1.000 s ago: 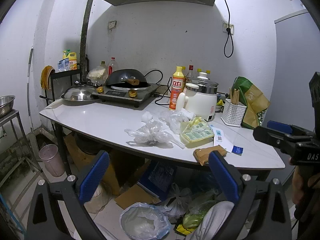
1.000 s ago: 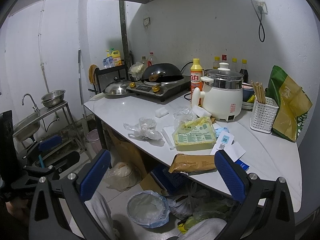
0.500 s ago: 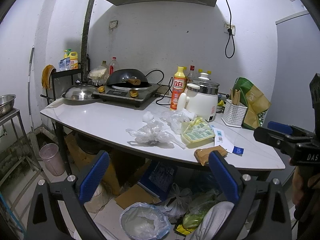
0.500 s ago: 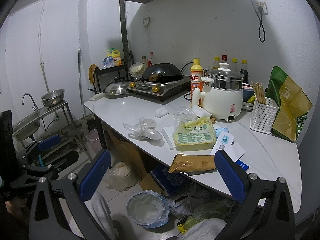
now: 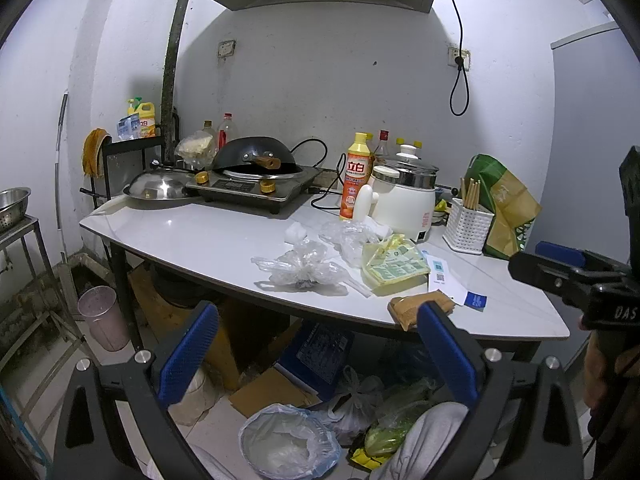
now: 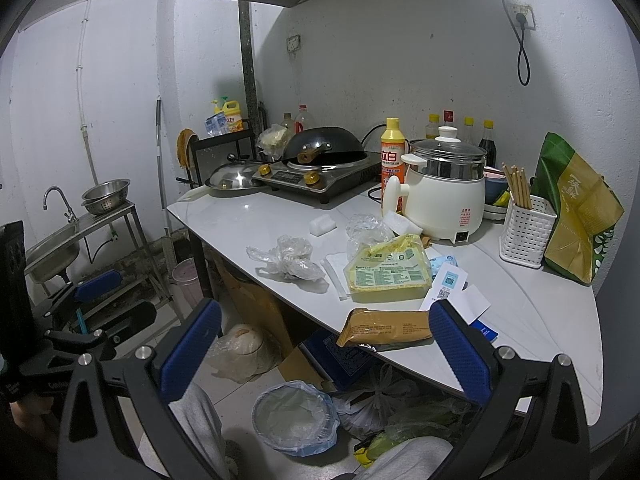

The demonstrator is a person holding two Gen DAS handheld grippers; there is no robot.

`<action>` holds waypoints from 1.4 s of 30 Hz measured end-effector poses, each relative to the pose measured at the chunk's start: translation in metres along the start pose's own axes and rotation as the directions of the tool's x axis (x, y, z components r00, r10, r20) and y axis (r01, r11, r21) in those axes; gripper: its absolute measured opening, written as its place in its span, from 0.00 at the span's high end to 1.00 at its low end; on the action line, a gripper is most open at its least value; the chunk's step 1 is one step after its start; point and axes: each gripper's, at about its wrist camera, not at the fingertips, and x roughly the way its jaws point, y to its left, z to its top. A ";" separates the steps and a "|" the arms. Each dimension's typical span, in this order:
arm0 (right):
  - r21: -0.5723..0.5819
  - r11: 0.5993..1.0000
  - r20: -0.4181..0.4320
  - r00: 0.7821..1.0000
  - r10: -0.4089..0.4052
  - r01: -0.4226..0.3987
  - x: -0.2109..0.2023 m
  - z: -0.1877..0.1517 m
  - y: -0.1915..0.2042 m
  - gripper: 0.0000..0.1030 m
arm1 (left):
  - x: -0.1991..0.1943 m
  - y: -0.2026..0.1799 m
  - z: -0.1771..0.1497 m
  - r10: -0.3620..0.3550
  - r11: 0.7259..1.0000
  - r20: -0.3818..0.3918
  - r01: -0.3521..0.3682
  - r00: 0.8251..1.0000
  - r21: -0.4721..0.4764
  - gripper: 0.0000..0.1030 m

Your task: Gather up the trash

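In the left wrist view the left gripper (image 5: 316, 344) hangs wide apart and empty short of the table (image 5: 192, 236), where a crumpled clear bag (image 5: 300, 268), a yellow packet (image 5: 394, 266) and a brown wrapper (image 5: 408, 308) lie along the near edge. In the right wrist view the right gripper (image 6: 324, 348) is also spread wide and empty, the brown wrapper (image 6: 384, 326) overhanging the table edge between its fingers, the yellow packet (image 6: 386, 274) just behind, and a lined bin (image 6: 294, 416) on the floor below.
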 end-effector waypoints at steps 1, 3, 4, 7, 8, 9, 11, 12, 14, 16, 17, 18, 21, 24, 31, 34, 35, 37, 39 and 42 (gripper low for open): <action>0.000 1.000 0.000 1.000 0.000 0.000 0.001 0.001 -0.001 0.00 | 0.001 -0.001 -0.001 0.000 1.000 -0.001 0.000 1.000 -0.001 0.03; 0.000 1.000 0.000 1.000 0.000 0.000 0.001 0.001 -0.001 0.00 | 0.001 -0.002 -0.001 0.001 1.000 0.000 -0.001 1.000 0.001 0.03; 0.001 1.000 -0.001 1.000 -0.001 0.001 0.001 0.001 -0.001 0.00 | 0.002 -0.001 -0.001 0.001 1.000 0.000 -0.001 1.000 -0.001 0.03; 0.001 1.000 -0.001 1.000 0.000 0.000 0.001 0.001 -0.001 0.00 | 0.001 -0.001 -0.001 0.001 1.000 -0.001 -0.001 1.000 -0.001 0.03; 0.000 1.000 -0.001 1.000 0.000 0.000 0.001 0.001 -0.001 0.00 | 0.001 -0.001 -0.001 0.000 1.000 -0.003 0.000 1.000 -0.001 0.03; 0.001 1.000 -0.002 1.000 0.000 0.000 0.001 0.001 -0.001 0.00 | 0.001 -0.001 -0.001 -0.002 1.000 -0.003 0.002 1.000 -0.001 0.03; 0.002 1.000 -0.004 1.000 0.000 0.000 0.002 0.001 -0.001 0.00 | 0.003 0.000 -0.001 -0.006 1.000 -0.008 0.006 1.000 -0.005 0.03; 0.003 1.000 -0.005 1.000 -0.001 0.001 0.003 0.001 -0.002 0.00 | 0.005 0.001 -0.001 -0.008 1.000 -0.010 0.008 1.000 -0.008 0.03; 0.004 1.000 -0.009 1.000 -0.005 0.005 0.005 0.001 -0.004 0.00 | 0.010 0.002 -0.001 -0.006 1.000 -0.018 0.006 1.000 -0.011 0.03; 0.006 1.000 -0.010 1.000 -0.011 0.011 0.008 0.000 -0.007 0.00 | 0.015 0.005 0.000 -0.007 1.000 -0.026 0.007 1.000 -0.014 0.03; 0.012 1.000 -0.012 1.000 -0.018 0.018 0.010 0.000 -0.010 0.00 | 0.017 0.006 0.000 -0.009 1.000 -0.029 0.009 1.000 -0.017 0.03; 0.015 1.000 -0.013 1.000 -0.023 0.023 0.012 0.000 -0.013 0.00 | 0.021 0.007 0.000 -0.016 1.000 -0.034 0.016 0.999 -0.017 0.03; 0.028 0.999 -0.016 0.999 -0.041 0.041 0.018 0.001 -0.022 0.00 | 0.033 0.008 0.002 -0.027 1.000 -0.059 0.027 0.998 -0.006 0.03; 0.041 0.997 -0.022 0.998 -0.058 0.059 0.025 0.002 -0.033 0.00 | 0.046 0.012 0.004 -0.046 0.999 -0.076 0.045 0.996 -0.012 0.03; 0.070 0.993 -0.041 0.995 -0.088 0.090 0.048 0.004 -0.056 0.00 | 0.085 0.016 0.010 -0.056 0.998 -0.123 0.059 0.991 0.020 0.03; 0.078 0.992 -0.053 0.994 -0.096 0.100 0.059 0.004 -0.063 0.00 | 0.099 0.018 0.013 -0.053 0.998 -0.132 0.057 0.990 0.023 0.03; 0.079 0.991 -0.055 0.994 -0.099 0.104 0.062 0.003 -0.065 0.00 | 0.105 0.018 0.014 -0.052 0.998 -0.136 0.056 0.989 0.027 0.03; 0.085 0.990 -0.063 0.993 -0.103 0.109 0.068 0.004 -0.070 0.00 | 0.115 0.019 0.015 -0.049 0.998 -0.144 0.055 0.988 0.036 0.03; 0.089 0.989 -0.071 0.991 -0.109 0.115 0.075 0.003 -0.075 0.00 | 0.128 0.019 0.017 -0.049 0.997 -0.153 0.057 0.987 0.047 0.03; 0.094 0.988 -0.081 0.990 -0.114 0.121 0.082 0.003 -0.080 0.00 | 0.143 0.018 0.019 -0.052 0.996 -0.162 0.063 0.985 0.062 0.03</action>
